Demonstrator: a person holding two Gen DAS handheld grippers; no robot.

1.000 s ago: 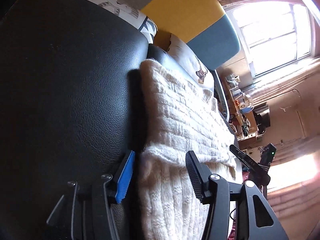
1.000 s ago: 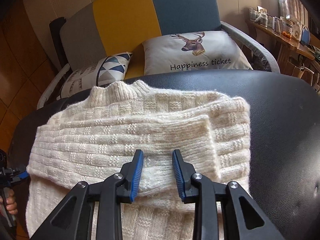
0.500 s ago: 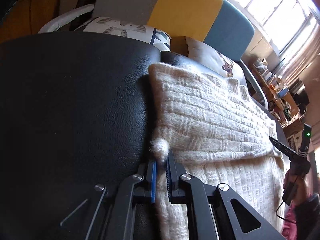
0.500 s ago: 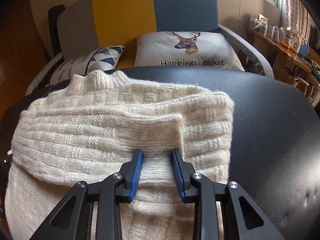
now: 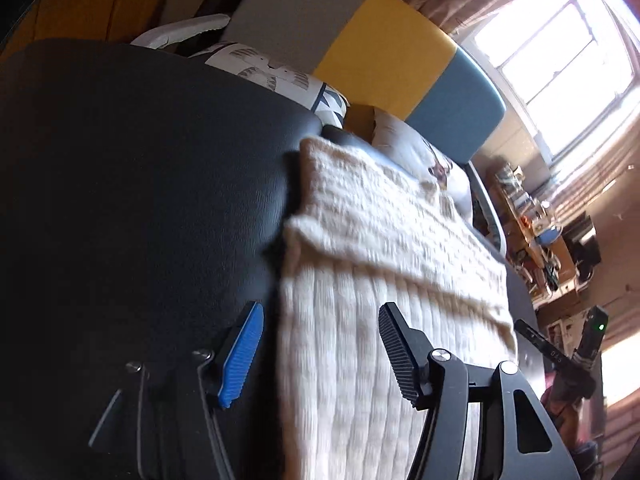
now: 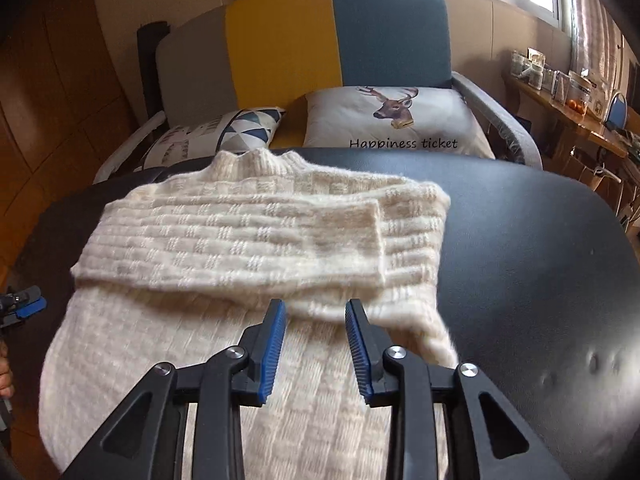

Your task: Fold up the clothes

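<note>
A cream knit sweater (image 5: pixel 380 240) (image 6: pixel 240 240) lies flat on a black leather surface (image 5: pixel 140 200) (image 6: pixel 520 260), with a sleeve folded across its chest. My left gripper (image 5: pixel 320 344) hovers over the sweater's left edge. Its jaws are opening and the pads press on nothing; the edge runs below the gap. My right gripper (image 6: pixel 316 340) hangs open just above the sweater's lower body, near the folded sleeve's cuff (image 6: pixel 372 240), nothing pinched. The left gripper (image 6: pixel 24 306) also shows at the far left of the right wrist view.
Behind the surface stands a sofa with a grey, yellow and blue back (image 6: pixel 336 36). On it lie a deer cushion (image 6: pixel 396 120) and a triangle-patterned cushion (image 6: pixel 224 132). A wooden shelf with jars (image 6: pixel 560 80) runs along the right wall under a bright window (image 5: pixel 560 40).
The left gripper shut on the sweater's left fold corner, then let go, opened and drew back. The right gripper pulled back from the folded sleeve toward the near edge.
</note>
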